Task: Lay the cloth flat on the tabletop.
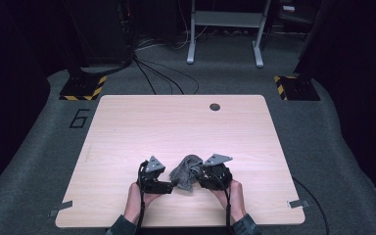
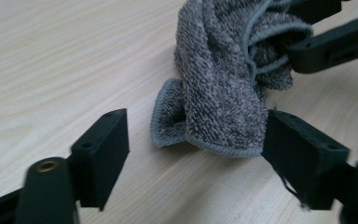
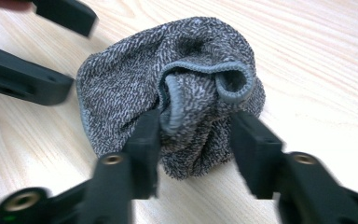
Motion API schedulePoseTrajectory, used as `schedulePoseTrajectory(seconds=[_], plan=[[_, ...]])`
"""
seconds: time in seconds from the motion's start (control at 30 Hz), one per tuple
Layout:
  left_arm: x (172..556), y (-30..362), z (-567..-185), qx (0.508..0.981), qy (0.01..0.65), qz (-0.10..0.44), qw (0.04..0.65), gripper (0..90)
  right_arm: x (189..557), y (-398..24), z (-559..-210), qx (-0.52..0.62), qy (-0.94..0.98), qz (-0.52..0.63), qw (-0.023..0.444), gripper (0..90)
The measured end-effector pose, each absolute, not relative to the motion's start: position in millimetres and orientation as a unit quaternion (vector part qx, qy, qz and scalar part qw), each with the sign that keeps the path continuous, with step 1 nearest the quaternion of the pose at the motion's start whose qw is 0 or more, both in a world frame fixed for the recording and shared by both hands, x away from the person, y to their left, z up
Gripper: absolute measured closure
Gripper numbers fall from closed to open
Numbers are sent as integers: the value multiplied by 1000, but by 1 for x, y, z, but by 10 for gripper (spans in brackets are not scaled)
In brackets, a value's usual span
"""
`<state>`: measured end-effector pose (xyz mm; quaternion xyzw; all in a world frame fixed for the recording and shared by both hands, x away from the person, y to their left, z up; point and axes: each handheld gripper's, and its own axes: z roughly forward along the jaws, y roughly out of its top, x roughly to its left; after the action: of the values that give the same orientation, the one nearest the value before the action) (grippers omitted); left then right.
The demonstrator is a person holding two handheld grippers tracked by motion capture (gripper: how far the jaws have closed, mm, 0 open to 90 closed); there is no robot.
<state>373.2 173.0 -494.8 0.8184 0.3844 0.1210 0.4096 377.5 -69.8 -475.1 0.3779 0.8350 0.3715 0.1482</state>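
Pale wood-grain laminate covers the table (image 1: 176,127), a rounded-corner rectangle with a small dark cable hole (image 1: 215,106) near its far edge. It stands on grey carpet (image 1: 39,147) in a dim room; black cables (image 1: 161,73) trail across the floor, two yellow-and-black striped bases (image 1: 83,87) sit at the far corners, and a pale metal frame (image 1: 225,29) stands beyond.

Near the table's front edge lies a grey terry cloth (image 1: 185,171), bunched into a soft, nubbly heap with a smooth stitched hem (the hem curls into a loop on top). The left gripper (image 2: 193,149) has its blocky black jaws spread wide, with the cloth's lower fold between them but not pinched. The right gripper (image 3: 193,140) has its jaws pressed into the cloth on both sides, clamping a bunched fold. Both hands (image 1: 137,200) enter from the bottom.
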Motion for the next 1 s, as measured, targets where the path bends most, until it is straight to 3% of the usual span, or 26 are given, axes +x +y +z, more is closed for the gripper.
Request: schedulePoseTrajectory(seconds=[0.1, 0.17, 0.23, 0.33, 0.77, 0.8, 0.93, 1.0], plan=[[379, 170, -501, 823, 389, 111, 398, 453, 377, -71, -476, 370, 837, 373, 154, 732], [381, 169, -504, 821, 392, 107, 400, 651, 376, -72, -476, 375, 834, 374, 155, 790], [382, 171, -504, 820, 394, 115, 399, 789, 376, -77, -474, 375, 831, 379, 158, 827], [383, 176, -502, 808, 403, 121, 411, 846, 378, -84, -472, 376, 827, 385, 163, 835], [389, 207, -488, 783, 436, 139, 421, 843, 378, -115, -455, 400, 803, 402, 184, 840], [392, 205, -490, 787, 437, 133, 413, 803, 379, -115, -456, 401, 804, 400, 180, 829], [387, 203, -493, 795, 435, 139, 399, 487, 381, -112, -475, 392, 818, 394, 152, 726], [380, 203, -491, 793, 428, 147, 408, 411, 377, -117, -474, 390, 811, 414, 141, 653]])
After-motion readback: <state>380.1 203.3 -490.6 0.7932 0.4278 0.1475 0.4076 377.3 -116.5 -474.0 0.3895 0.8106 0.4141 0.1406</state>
